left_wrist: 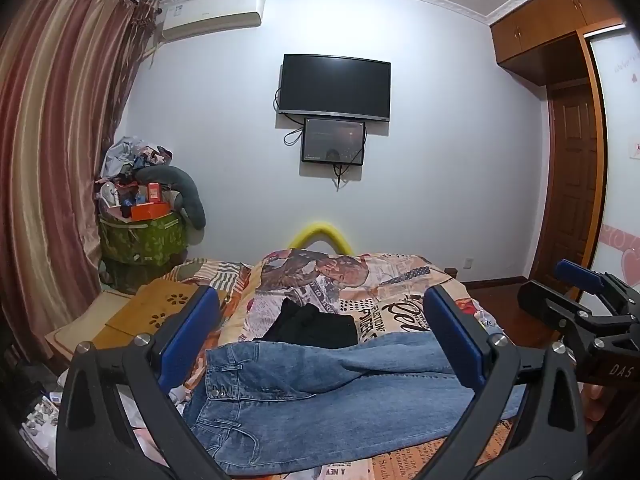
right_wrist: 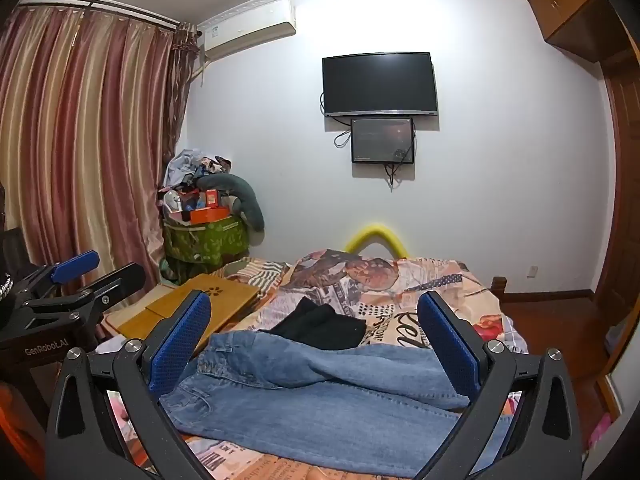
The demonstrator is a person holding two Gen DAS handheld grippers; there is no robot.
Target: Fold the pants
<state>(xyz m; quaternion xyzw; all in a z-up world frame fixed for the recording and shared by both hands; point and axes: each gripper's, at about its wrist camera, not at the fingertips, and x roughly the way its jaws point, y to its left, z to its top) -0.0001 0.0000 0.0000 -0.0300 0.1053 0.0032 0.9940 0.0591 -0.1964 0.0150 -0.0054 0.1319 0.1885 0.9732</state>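
One pair of jeans [left_wrist: 320, 392] lies on the bed [left_wrist: 400, 280], one black garment [left_wrist: 316, 326] behind. Two grippers, left [left_wrist: 320, 344] and right [right_wrist: 316, 344], hover with fingers apart, empty.

Your right claw [left_wrist: 576, 284], seen from the left wrist view, carries the white letters "DAS" on its black body; whatever precedes them is cut off. Your left claw [right_wrist: 76, 272], seen from the right wrist view, carries "GenRobot.AI" in pale letters on its black body. The bedspread [left_wrist: 384, 308] is printed like newsprint. On it you can read, in the left wrist view, "A NEW" upside down at the near edge, and a large script beginning "Re" near the right side, the rest hidden. Its smaller printed lines are too small to read. The label on the air conditioner [right_wrist: 248, 28] is not legible.
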